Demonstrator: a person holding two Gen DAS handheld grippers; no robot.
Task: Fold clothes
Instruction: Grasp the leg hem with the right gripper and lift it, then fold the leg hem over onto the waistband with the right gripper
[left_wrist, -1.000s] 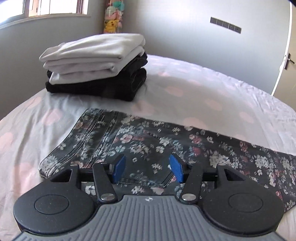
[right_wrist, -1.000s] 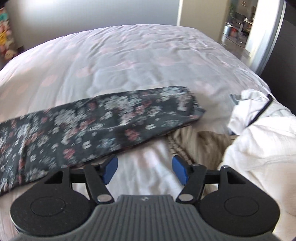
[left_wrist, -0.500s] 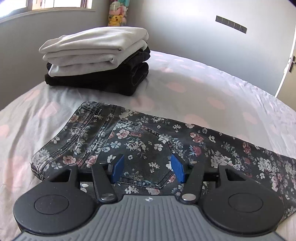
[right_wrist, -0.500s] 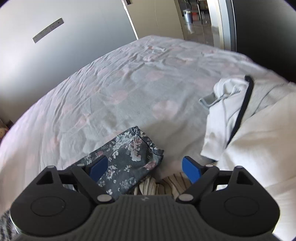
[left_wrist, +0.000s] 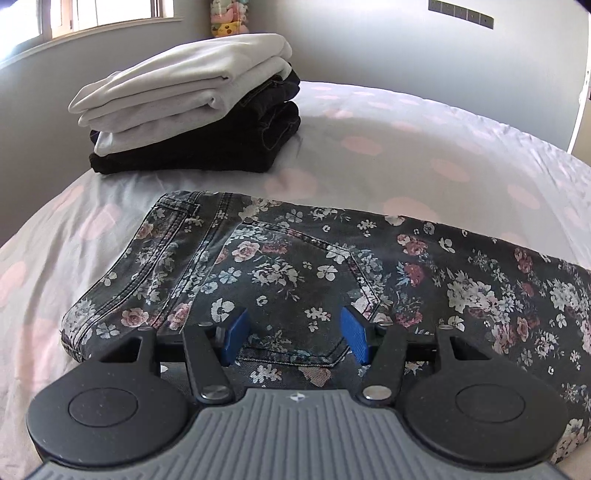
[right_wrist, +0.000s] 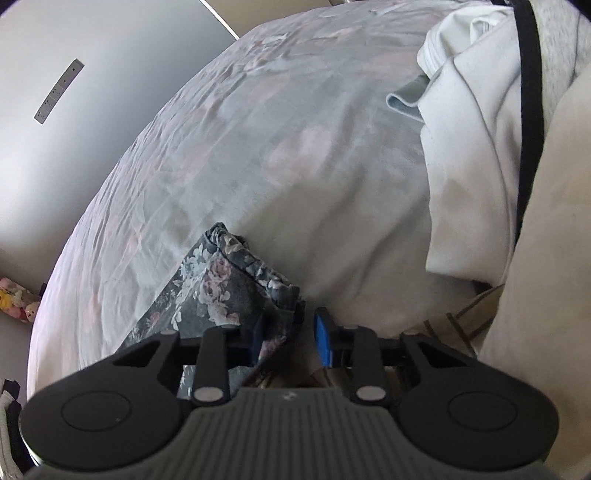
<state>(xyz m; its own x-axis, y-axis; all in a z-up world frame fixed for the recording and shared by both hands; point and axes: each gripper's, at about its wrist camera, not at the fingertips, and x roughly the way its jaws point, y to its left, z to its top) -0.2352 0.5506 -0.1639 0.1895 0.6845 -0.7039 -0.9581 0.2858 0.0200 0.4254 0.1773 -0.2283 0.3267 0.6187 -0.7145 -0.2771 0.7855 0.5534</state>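
Floral jeans (left_wrist: 295, 266) lie flat across the bed (left_wrist: 406, 147), filling the lower half of the left view. The left gripper (left_wrist: 293, 334) hovers apart over the back pocket. At lower centre of the right view, the right gripper (right_wrist: 286, 339) is closing around the hem. The denim is probably thick and limp; seams give the surest hold.

Folded stack (left_wrist: 192, 110) behind the trousers (left_wrist: 332, 266) on the bed (left_wrist: 424, 155), loose garments (right_wrist: 472, 155) apparently right of the trouser hem.
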